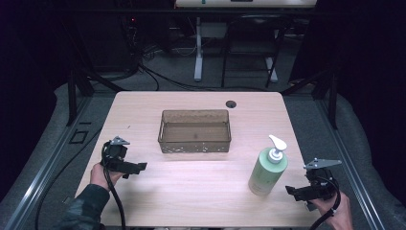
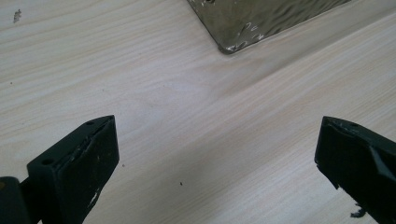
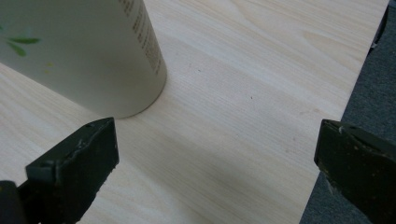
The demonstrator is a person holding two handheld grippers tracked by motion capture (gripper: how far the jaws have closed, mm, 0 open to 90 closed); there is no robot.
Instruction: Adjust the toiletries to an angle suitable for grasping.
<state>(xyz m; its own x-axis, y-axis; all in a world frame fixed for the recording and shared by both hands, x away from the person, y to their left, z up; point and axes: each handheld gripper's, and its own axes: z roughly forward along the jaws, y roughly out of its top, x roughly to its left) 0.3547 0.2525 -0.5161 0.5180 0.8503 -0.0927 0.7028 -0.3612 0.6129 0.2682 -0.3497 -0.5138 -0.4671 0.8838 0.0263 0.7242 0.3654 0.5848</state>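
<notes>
Two grippers rest low over the table [image 1: 191, 177], both with jaws spread and nothing between them. Right gripper [image 3: 217, 154]: the green pump bottle [image 3: 79, 51] stands upright just ahead of its left jaw, apart. Left gripper [image 2: 217, 154]: the clear bin [image 2: 261, 18] lies farther ahead

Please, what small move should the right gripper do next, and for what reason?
Probably slide the right gripper sideways toward the pale green pump bottle, so the bottle comes between its jaws. The jaws stand open with nothing in them, and the bottle stands upright just off its left jaw, near the clear brownish plastic bin.
</notes>
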